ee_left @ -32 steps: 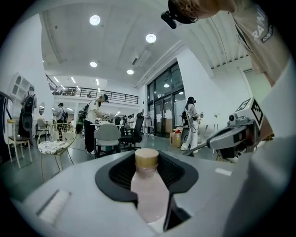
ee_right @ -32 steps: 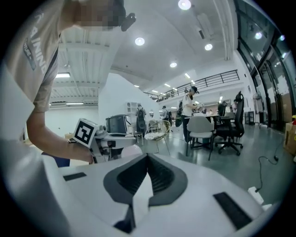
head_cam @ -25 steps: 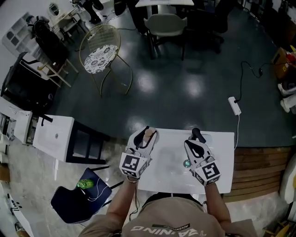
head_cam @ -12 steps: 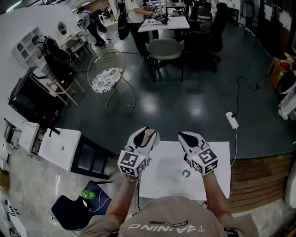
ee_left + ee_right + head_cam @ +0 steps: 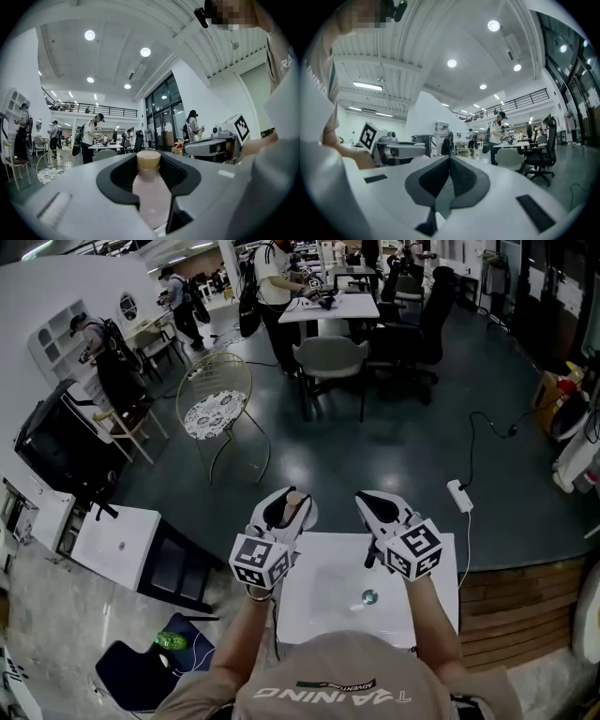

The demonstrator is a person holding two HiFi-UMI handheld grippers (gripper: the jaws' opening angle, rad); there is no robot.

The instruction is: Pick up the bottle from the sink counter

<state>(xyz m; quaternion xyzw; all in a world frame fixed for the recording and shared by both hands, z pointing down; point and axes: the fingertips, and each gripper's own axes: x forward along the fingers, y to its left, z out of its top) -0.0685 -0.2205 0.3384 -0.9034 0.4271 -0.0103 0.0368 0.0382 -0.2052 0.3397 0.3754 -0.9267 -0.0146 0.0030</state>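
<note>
A pale pink bottle (image 5: 151, 197) with a tan cap (image 5: 294, 499) stands upright between the jaws of my left gripper (image 5: 285, 509), which is shut on its body. The gripper and bottle are lifted above the white sink counter (image 5: 323, 601) and point out toward the room. My right gripper (image 5: 368, 504) is raised beside it at about the same height, an arm's width to the right. Its jaws meet with nothing between them, as the right gripper view (image 5: 450, 174) shows. Each gripper appears in the other's view: the right gripper (image 5: 213, 146) and the left gripper (image 5: 393, 150).
The counter's basin has a small round drain (image 5: 368, 597). A white side unit (image 5: 112, 540) and a dark chair (image 5: 141, 667) stand to my left. Beyond lie a dark floor with a wire chair (image 5: 211, 409), desks, office chairs and people, and a power strip (image 5: 457, 495) at the right.
Both grippers have risen off the counter and now point farther out into the room, the bottle still in the left one. The right gripper has lifted away from the drain.
</note>
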